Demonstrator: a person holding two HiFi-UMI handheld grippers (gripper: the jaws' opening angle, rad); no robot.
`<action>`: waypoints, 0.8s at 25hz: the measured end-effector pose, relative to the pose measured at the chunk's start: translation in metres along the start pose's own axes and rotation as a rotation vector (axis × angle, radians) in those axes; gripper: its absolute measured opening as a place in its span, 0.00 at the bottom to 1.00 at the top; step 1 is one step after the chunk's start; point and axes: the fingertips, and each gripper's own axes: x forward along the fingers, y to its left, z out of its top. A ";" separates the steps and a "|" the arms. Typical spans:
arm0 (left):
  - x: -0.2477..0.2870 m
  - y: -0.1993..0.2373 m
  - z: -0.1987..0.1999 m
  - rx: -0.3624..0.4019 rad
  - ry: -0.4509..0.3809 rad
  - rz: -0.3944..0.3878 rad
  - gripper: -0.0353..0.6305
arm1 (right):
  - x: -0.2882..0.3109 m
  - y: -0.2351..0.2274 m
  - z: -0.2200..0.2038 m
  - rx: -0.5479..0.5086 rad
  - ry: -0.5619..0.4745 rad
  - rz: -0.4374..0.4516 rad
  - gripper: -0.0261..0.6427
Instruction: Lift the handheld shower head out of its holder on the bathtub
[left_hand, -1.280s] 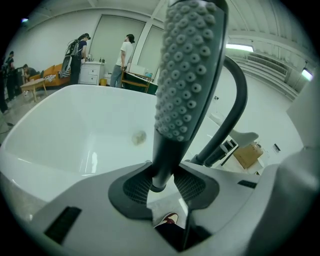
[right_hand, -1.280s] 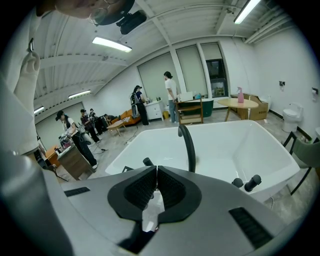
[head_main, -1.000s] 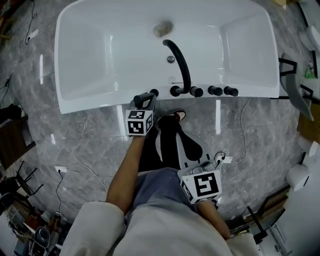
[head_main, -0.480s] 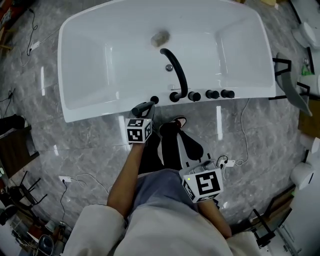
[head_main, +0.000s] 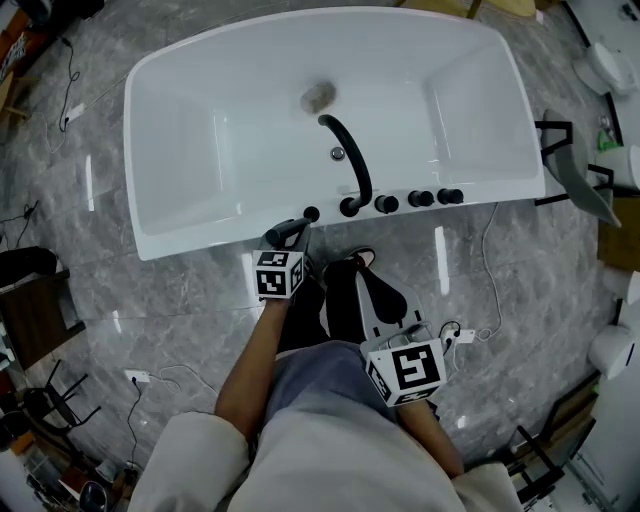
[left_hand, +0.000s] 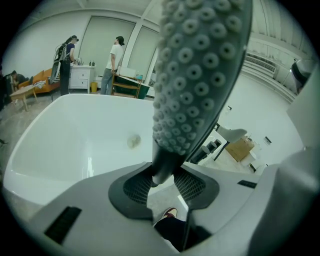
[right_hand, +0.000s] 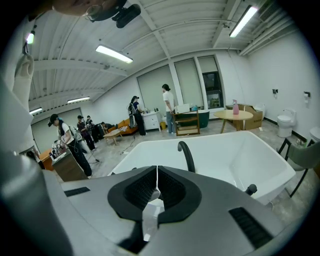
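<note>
Between the jaws of my left gripper (left_hand: 162, 179), shower head (left_hand: 200, 75) handle clamped, nozzles above, right gripper (right_hand: 156, 192) pressed together, empty.

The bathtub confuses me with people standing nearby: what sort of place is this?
Likely a lab or workshop hall, not a home bathroom: the bathtub stands free on open floor, people stand beyond it, and strip lights line a bare ceiling.

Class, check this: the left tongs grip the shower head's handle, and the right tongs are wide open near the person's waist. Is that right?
No. The right gripper view shows the right tongs shut, pads together with nothing between. The rest holds: the left tongs grip the shower head by its handle.
</note>
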 end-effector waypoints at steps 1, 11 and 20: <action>-0.002 -0.001 0.000 0.004 0.002 -0.003 0.26 | -0.002 0.000 0.001 0.003 -0.003 -0.005 0.07; -0.018 -0.009 0.006 0.041 -0.006 -0.047 0.26 | -0.011 0.003 0.010 0.008 -0.044 -0.041 0.07; -0.041 -0.020 0.014 0.076 -0.021 -0.081 0.26 | -0.020 0.010 0.022 0.012 -0.083 -0.055 0.07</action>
